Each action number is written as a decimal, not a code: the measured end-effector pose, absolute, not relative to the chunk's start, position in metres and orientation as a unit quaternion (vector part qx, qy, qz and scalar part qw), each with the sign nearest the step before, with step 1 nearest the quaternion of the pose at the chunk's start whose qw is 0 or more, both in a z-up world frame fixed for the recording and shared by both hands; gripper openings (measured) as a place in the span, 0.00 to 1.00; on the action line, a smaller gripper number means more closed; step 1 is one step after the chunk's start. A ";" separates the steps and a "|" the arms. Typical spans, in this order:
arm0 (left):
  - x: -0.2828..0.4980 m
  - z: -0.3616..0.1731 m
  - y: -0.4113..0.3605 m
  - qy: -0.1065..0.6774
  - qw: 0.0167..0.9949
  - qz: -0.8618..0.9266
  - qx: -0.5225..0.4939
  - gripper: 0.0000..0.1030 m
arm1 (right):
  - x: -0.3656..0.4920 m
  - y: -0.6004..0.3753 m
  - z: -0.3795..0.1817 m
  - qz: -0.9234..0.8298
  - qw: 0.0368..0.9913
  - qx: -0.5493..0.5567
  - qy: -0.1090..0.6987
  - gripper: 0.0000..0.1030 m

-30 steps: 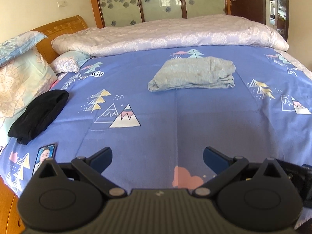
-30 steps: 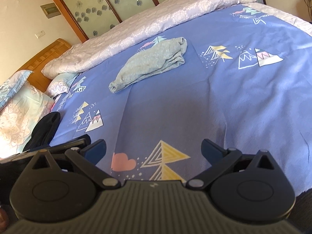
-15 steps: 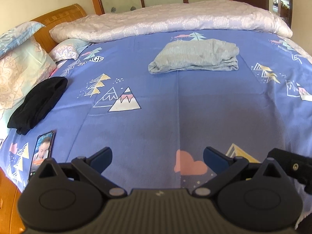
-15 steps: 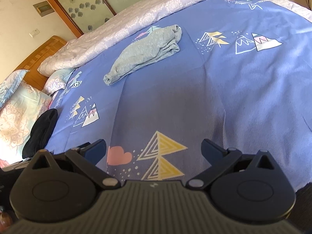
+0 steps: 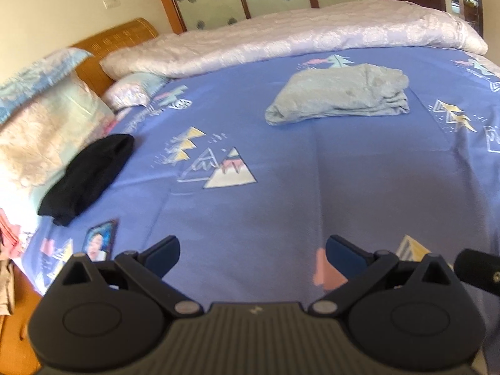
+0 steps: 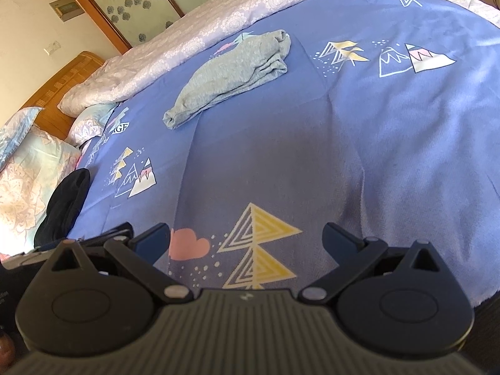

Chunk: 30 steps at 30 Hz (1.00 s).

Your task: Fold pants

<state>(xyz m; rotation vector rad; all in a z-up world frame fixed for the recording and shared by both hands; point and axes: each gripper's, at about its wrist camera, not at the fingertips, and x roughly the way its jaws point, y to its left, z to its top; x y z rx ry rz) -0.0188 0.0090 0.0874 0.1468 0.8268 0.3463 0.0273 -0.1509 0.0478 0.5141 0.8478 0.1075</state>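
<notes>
The grey pants [image 5: 339, 98] lie folded into a compact, layered bundle on the blue patterned sheet [image 5: 281, 187], toward the far side of the bed. The stacked fold edges face right, while the left end tapers into a rounded, rolled tip, possibly the waistband. Nothing touches them.

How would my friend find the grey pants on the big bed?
Start at the blue sheet with its mountain drawings and look toward the far side, just before the pale rolled-up quilt. The grey pants lie there, folded into a flat bundle. The only other clothing is a black garment near the pillows.
</notes>
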 end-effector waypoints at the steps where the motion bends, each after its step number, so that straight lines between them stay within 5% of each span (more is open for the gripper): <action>1: -0.018 0.088 0.009 0.399 0.897 0.174 0.078 1.00 | 0.028 -0.151 0.047 0.052 0.877 0.247 0.408 1.00; 30: -0.016 0.073 0.024 0.449 0.877 0.163 0.044 1.00 | 0.032 -0.145 0.048 0.057 0.873 0.244 0.418 1.00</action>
